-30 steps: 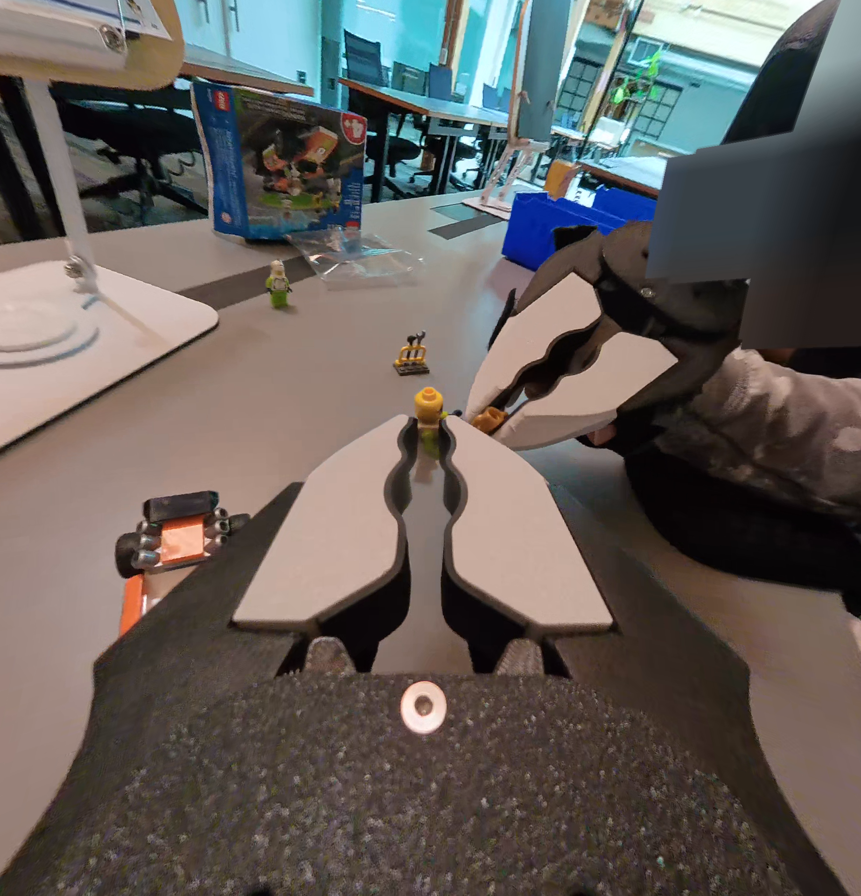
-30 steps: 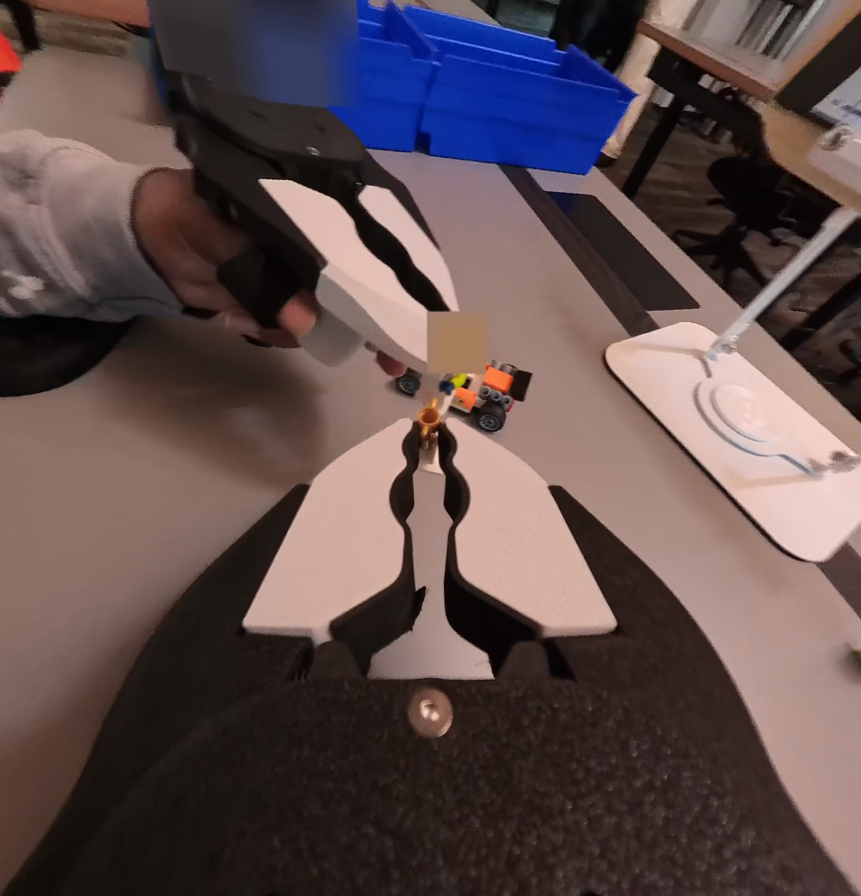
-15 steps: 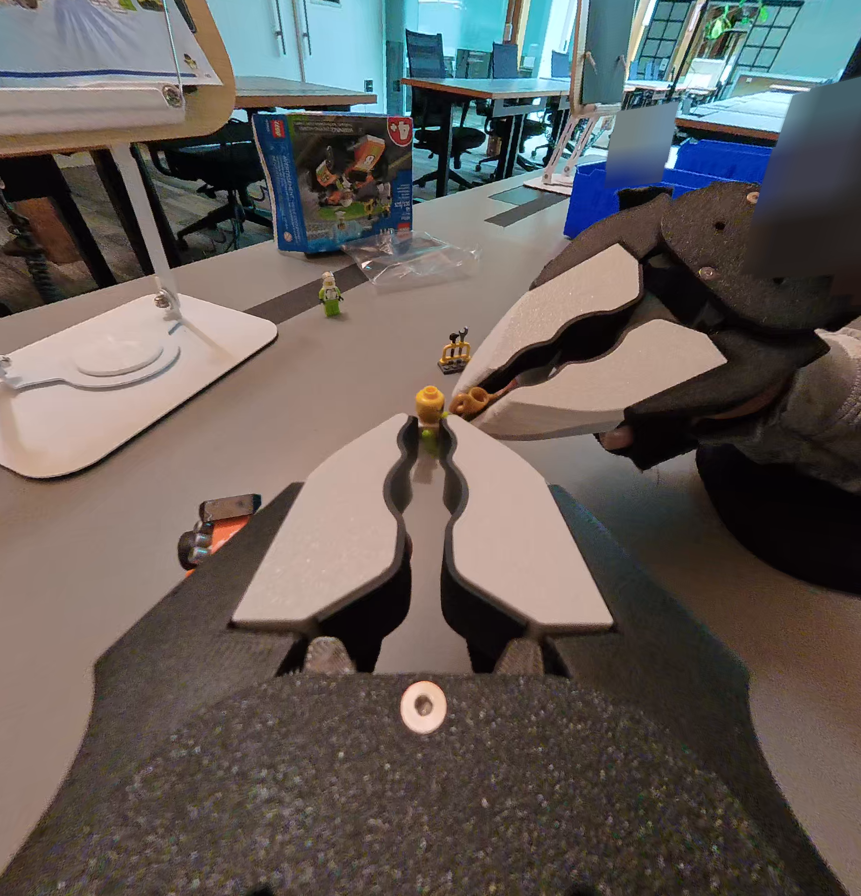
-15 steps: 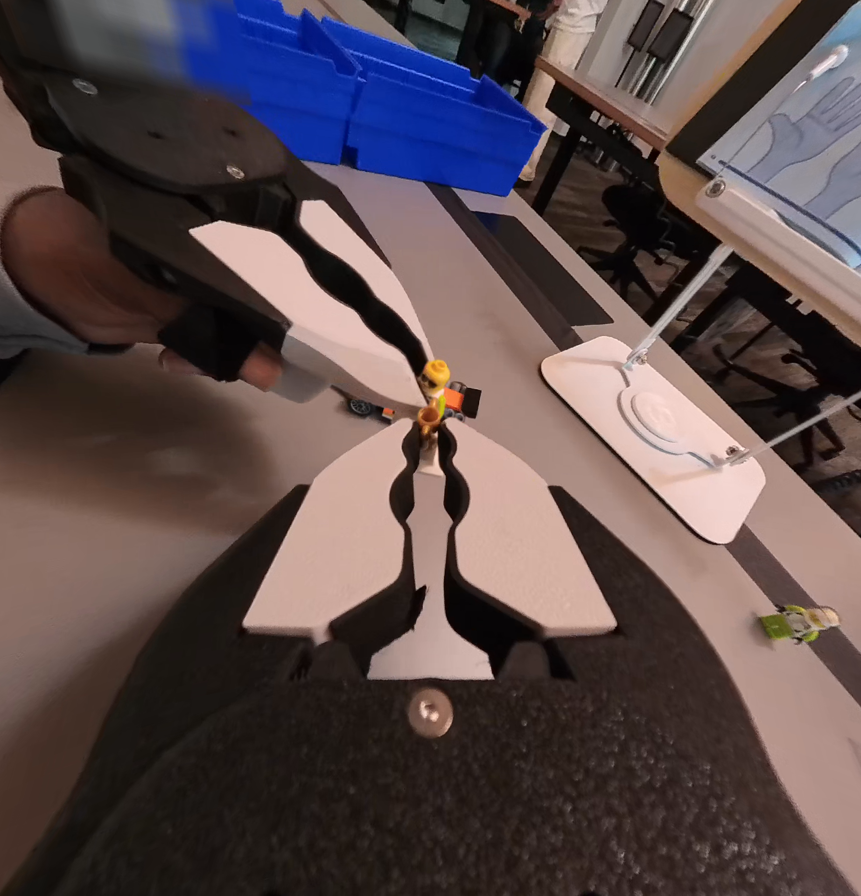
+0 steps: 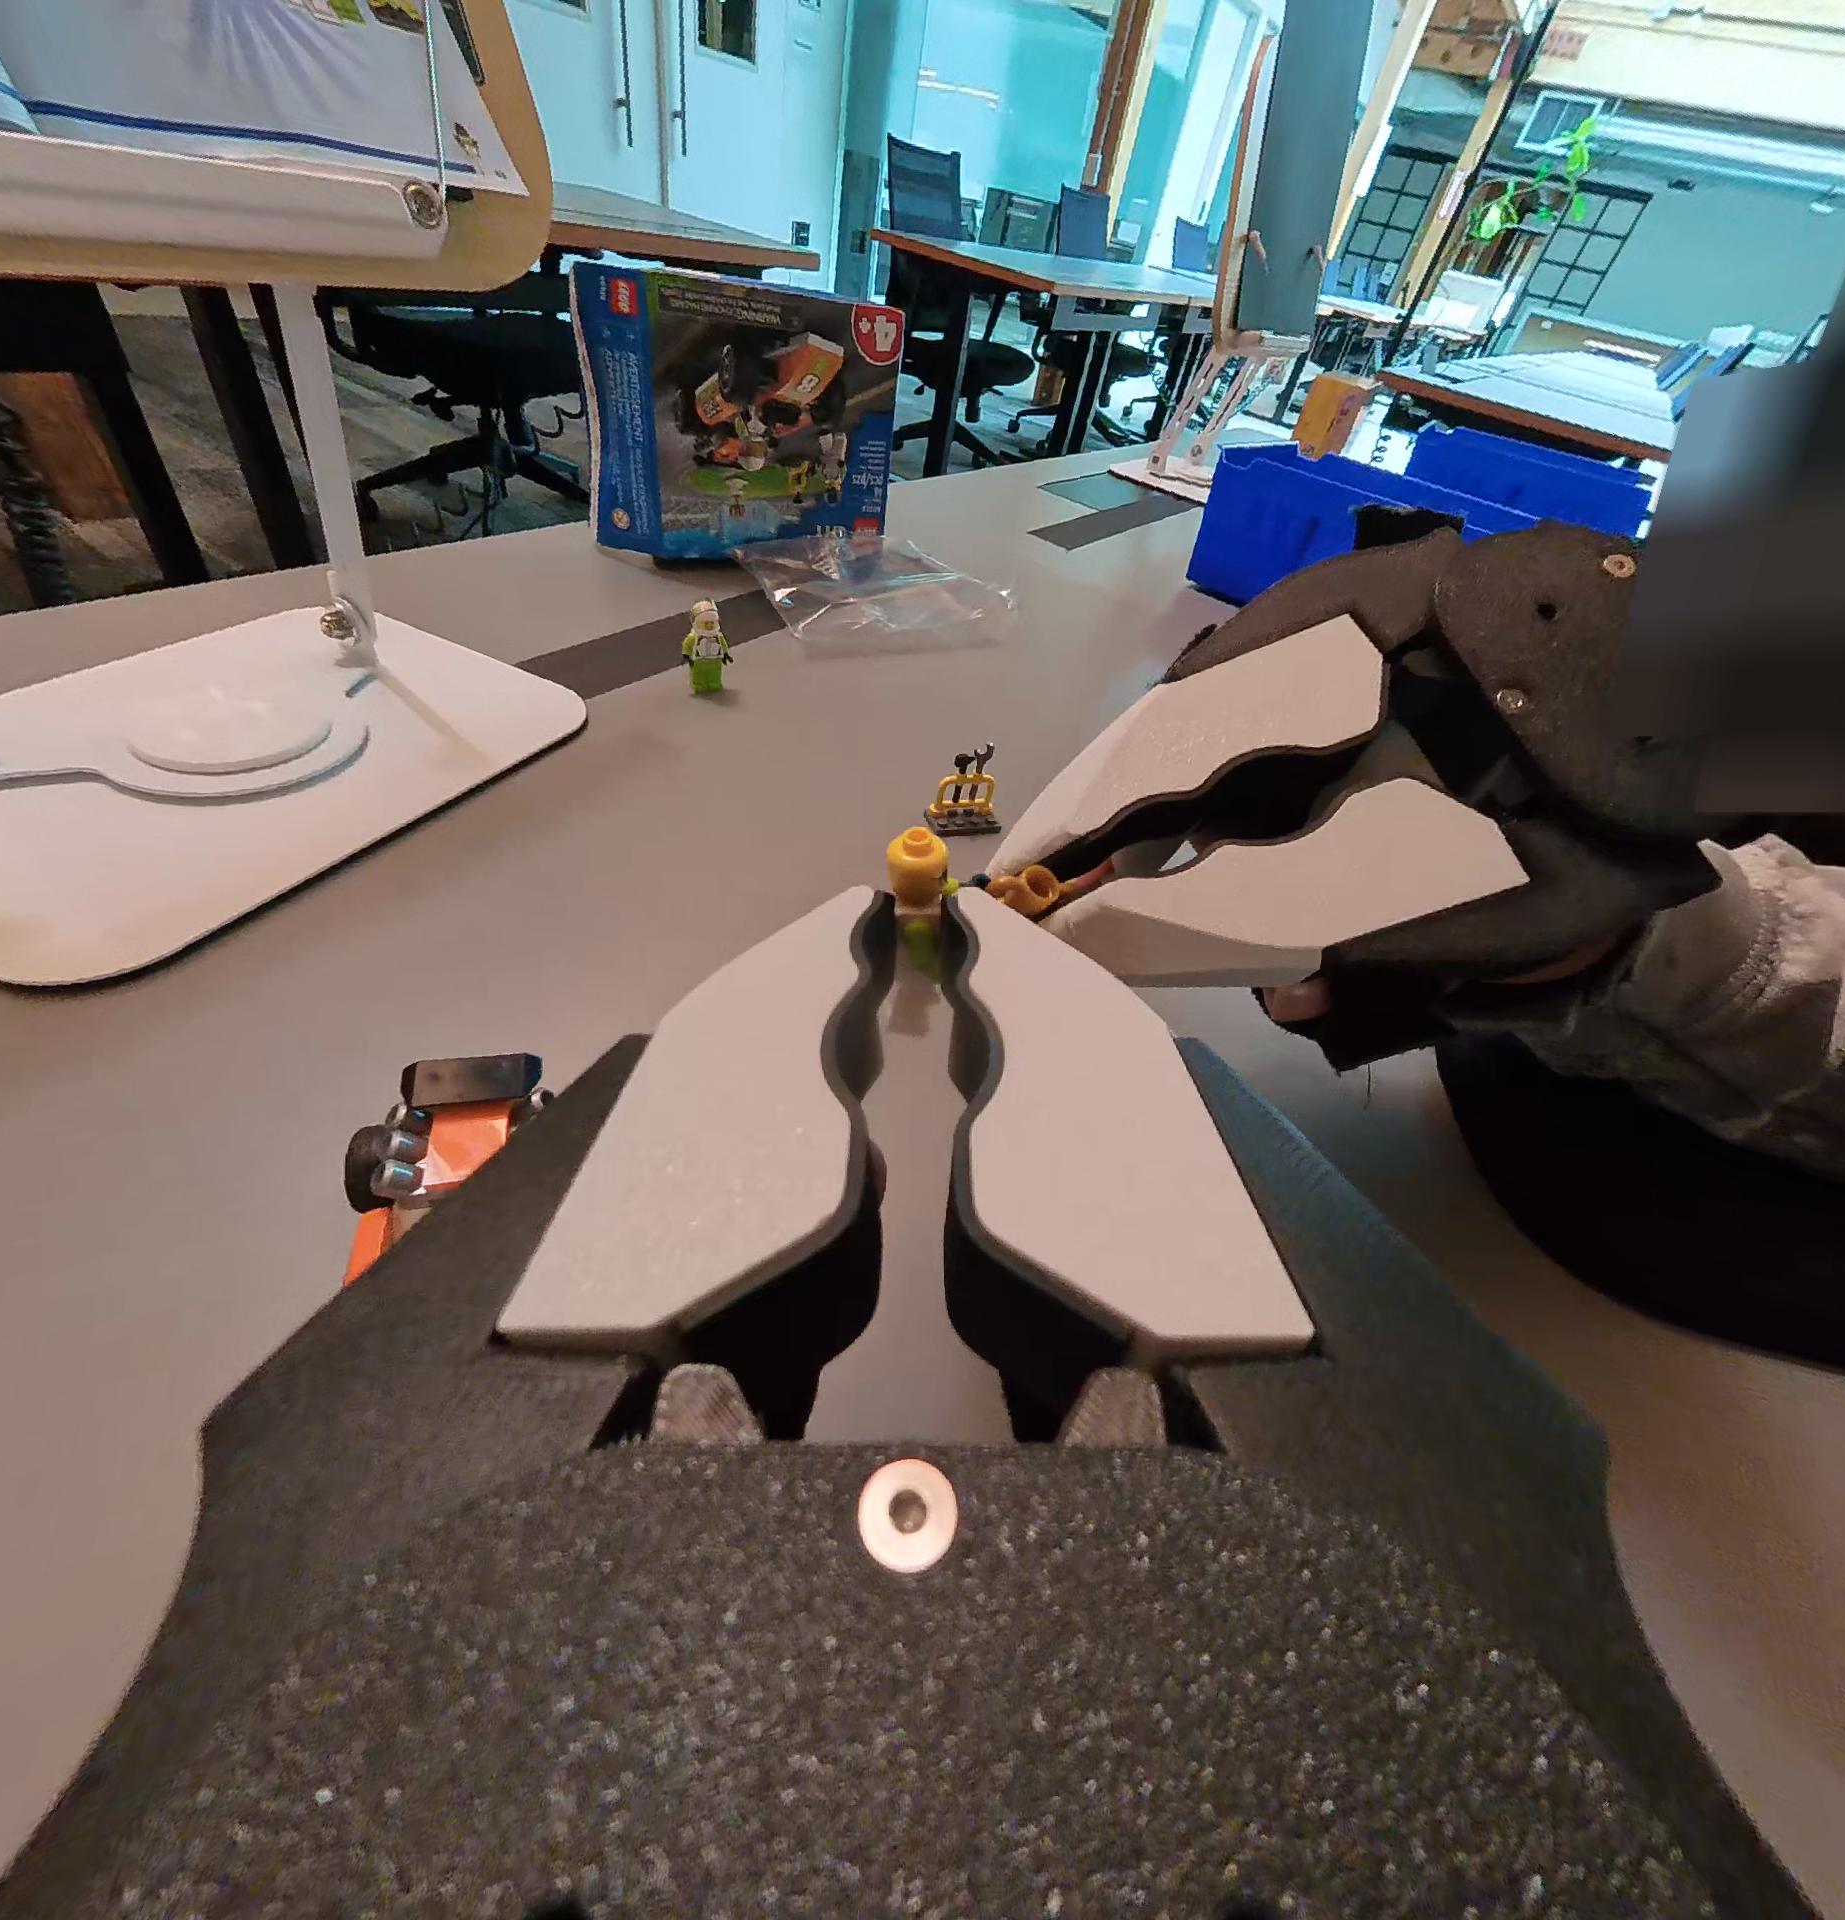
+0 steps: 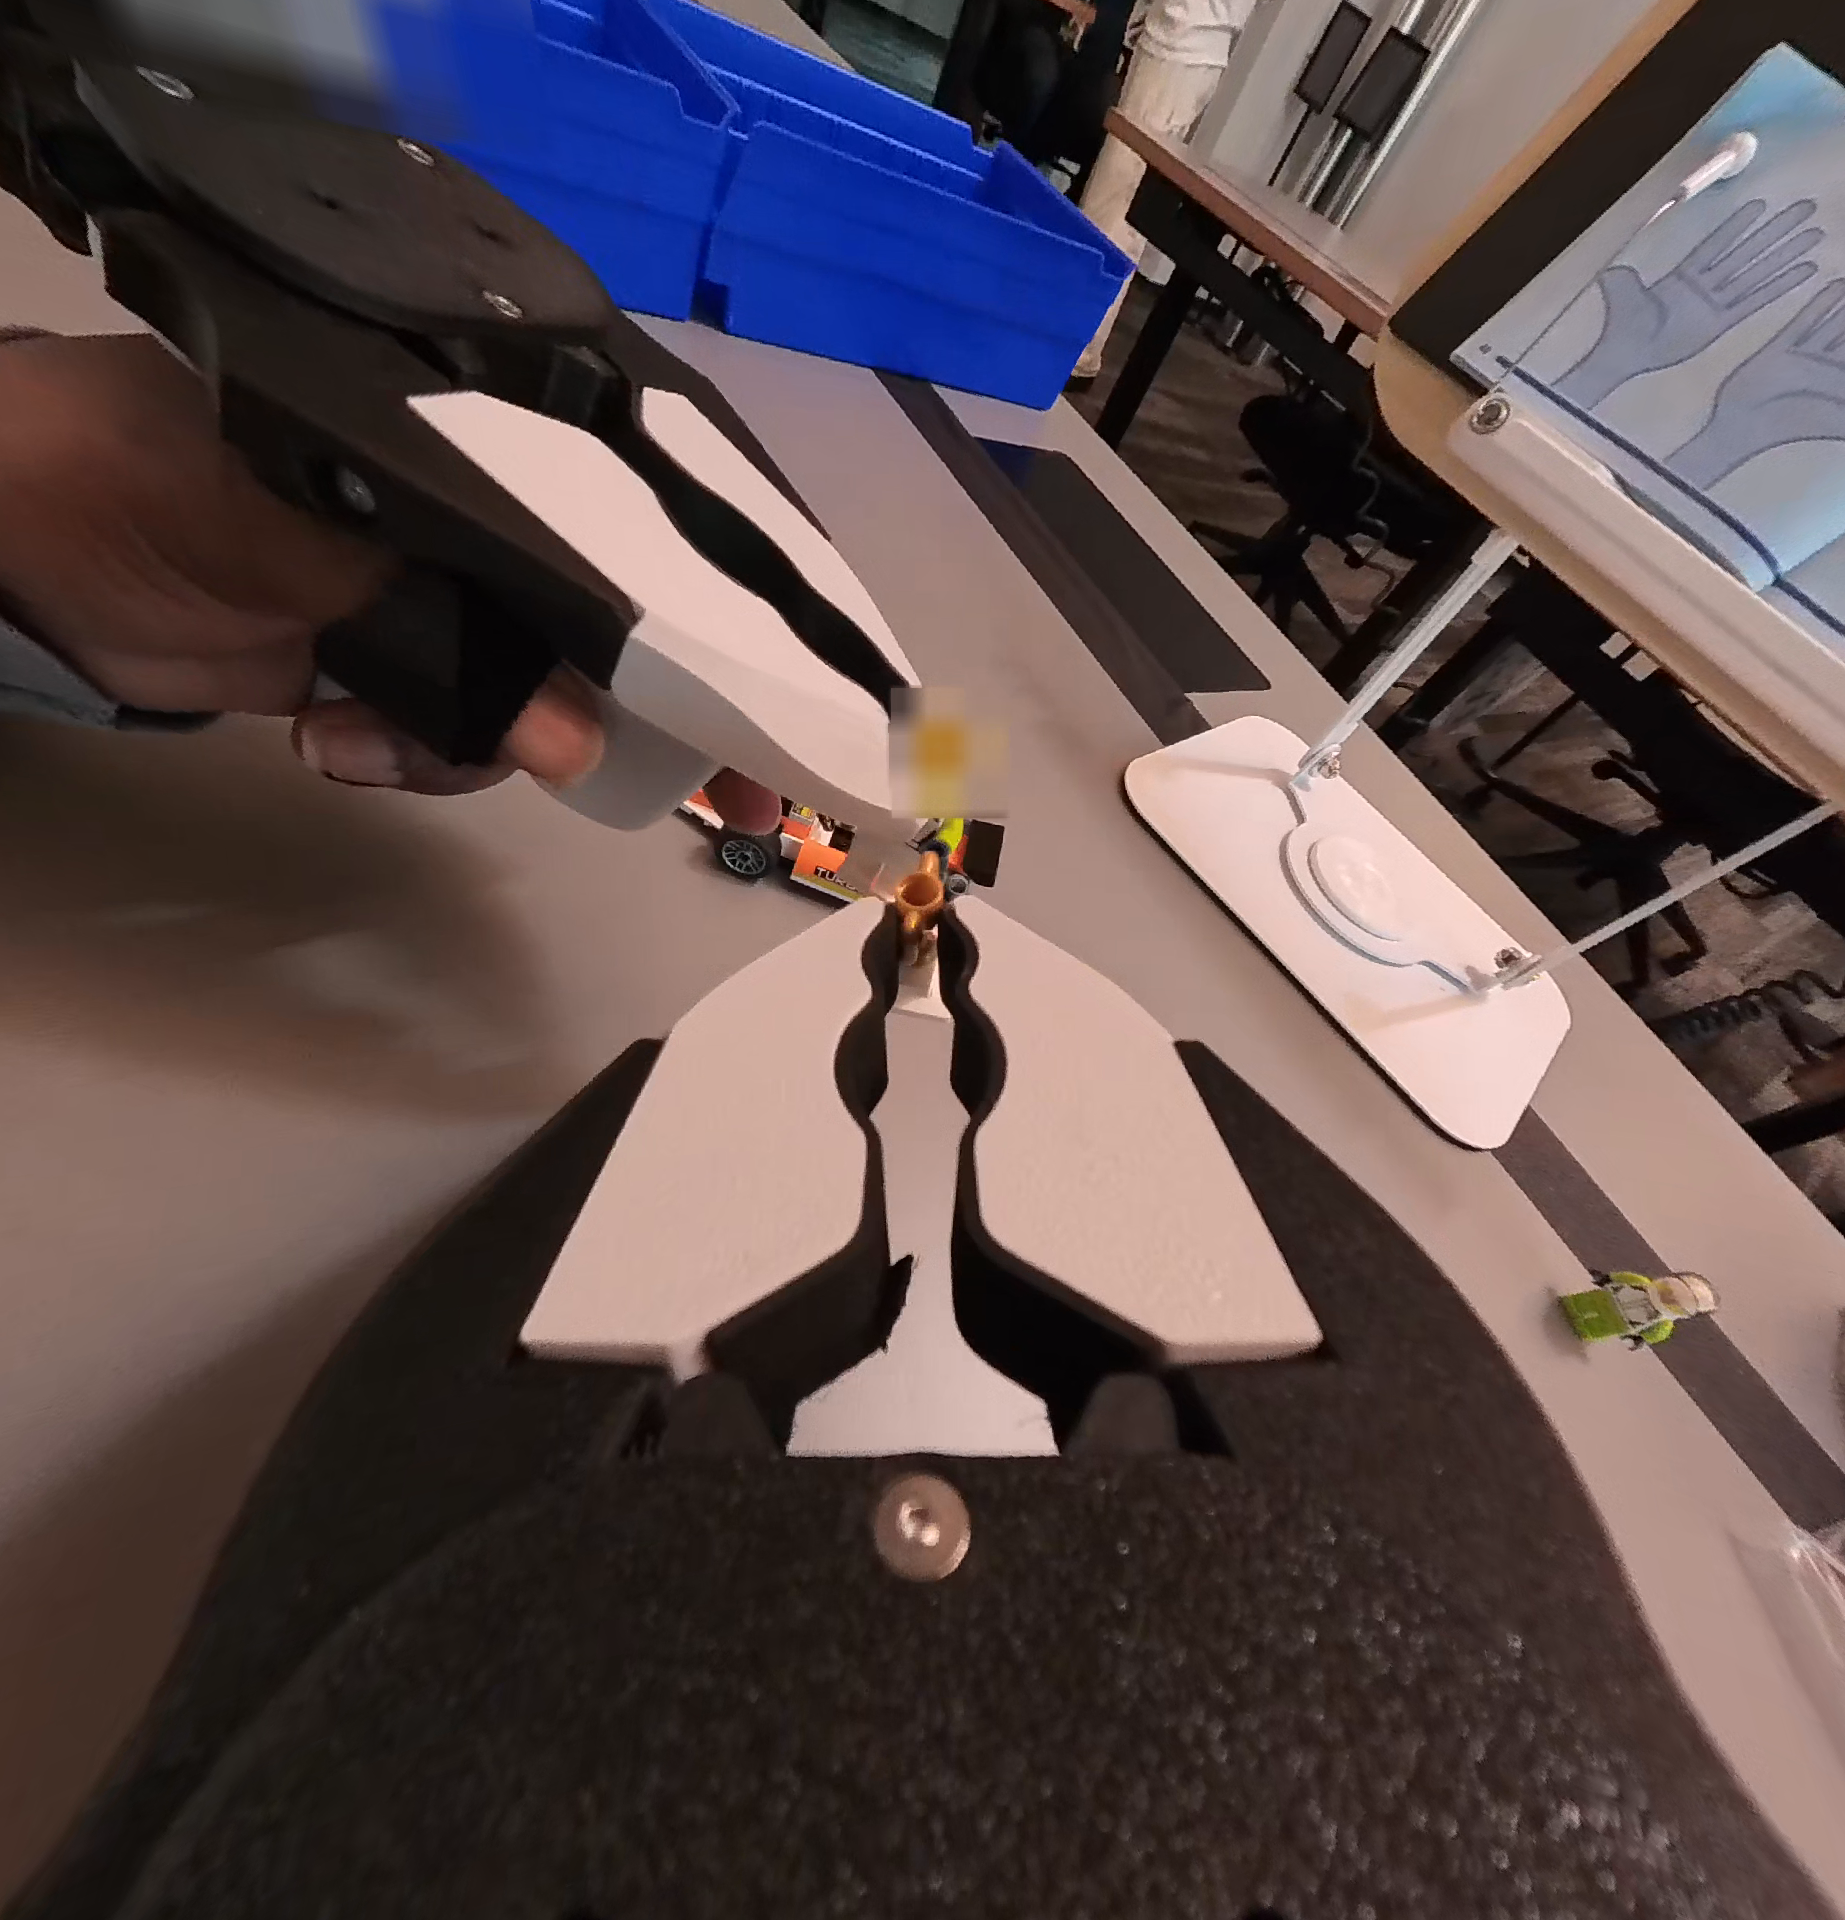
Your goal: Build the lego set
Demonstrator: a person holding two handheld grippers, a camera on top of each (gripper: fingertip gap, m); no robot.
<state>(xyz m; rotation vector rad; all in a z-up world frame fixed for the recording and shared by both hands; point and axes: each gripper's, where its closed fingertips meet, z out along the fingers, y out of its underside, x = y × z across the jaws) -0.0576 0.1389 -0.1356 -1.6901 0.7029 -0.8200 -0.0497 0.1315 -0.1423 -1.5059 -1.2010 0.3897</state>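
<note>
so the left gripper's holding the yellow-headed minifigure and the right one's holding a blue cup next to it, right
Not quite: the cup is golden brown, not blue, as the right wrist view shows clearly between the right gripper's fingers. The rest holds: the left gripper holds the yellow-headed minifigure, and the cup sits right beside it.

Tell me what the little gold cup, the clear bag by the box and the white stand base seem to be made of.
Gold cup: hard moulded plastic with a metallic gold sheen, held by the right gripper.
Clear bag: thin crinkled plastic film; see-through, creased, glinting.
White stand base: probably painted metal or rigid plastic; smooth matte white, thin flat plate with a screwed-on post.
</note>
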